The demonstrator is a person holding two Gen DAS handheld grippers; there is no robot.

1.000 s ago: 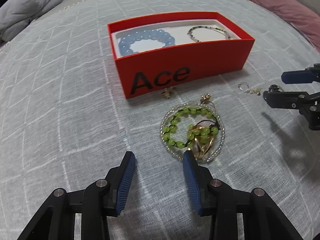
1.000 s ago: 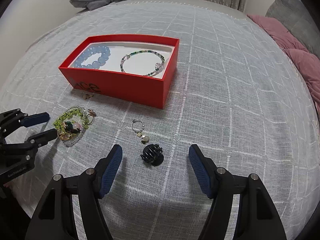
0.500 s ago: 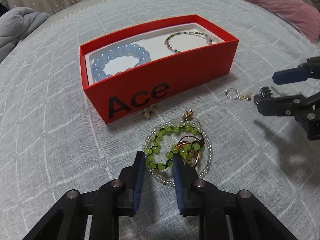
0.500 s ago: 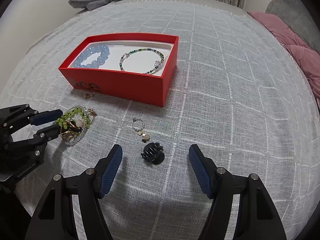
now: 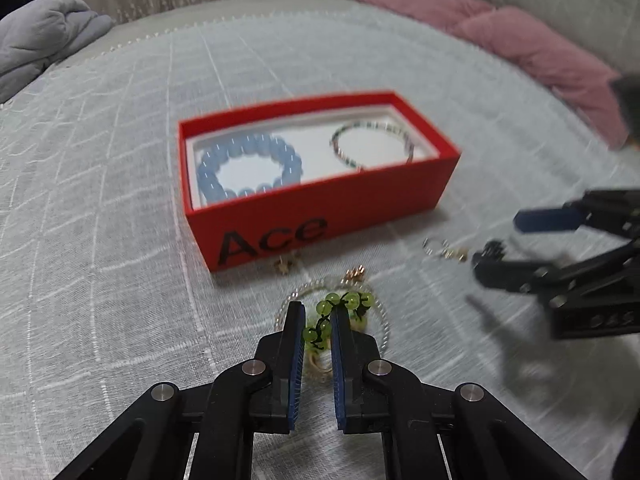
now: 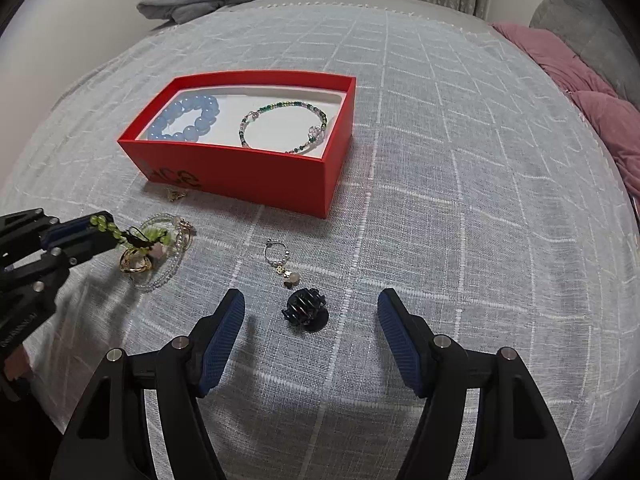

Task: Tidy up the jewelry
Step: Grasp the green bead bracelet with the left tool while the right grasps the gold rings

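Observation:
A red box point(image 5: 328, 212) marked "Ace" sits on the bed and holds a blue bead bracelet point(image 5: 248, 170) and a thin multicolour bracelet point(image 5: 372, 144). My left gripper point(image 5: 316, 316) is shut on a green bead bracelet point(image 5: 340, 304) and lifts one side of it off the cloth; it shows in the right wrist view point(image 6: 108, 228) too. A clear bead bracelet point(image 6: 168, 264) and gold rings point(image 6: 136, 264) lie under it. My right gripper point(image 6: 312, 312) is open above a black hair claw point(image 6: 304, 308). A small charm earring point(image 6: 280, 264) lies just beyond the claw.
Small gold charms point(image 5: 286, 266) lie at the box's front wall point(image 6: 240, 172). A grey blanket point(image 5: 44, 48) is at the far left and pink pillows point(image 5: 520, 48) at the far right. The grey checked bedspread point(image 6: 460, 200) spreads to the right of the box.
My left gripper moved forward over the jewelry pile, closed on the green bead bracelet and started lifting it. The right gripper has stayed open over the hair claw.

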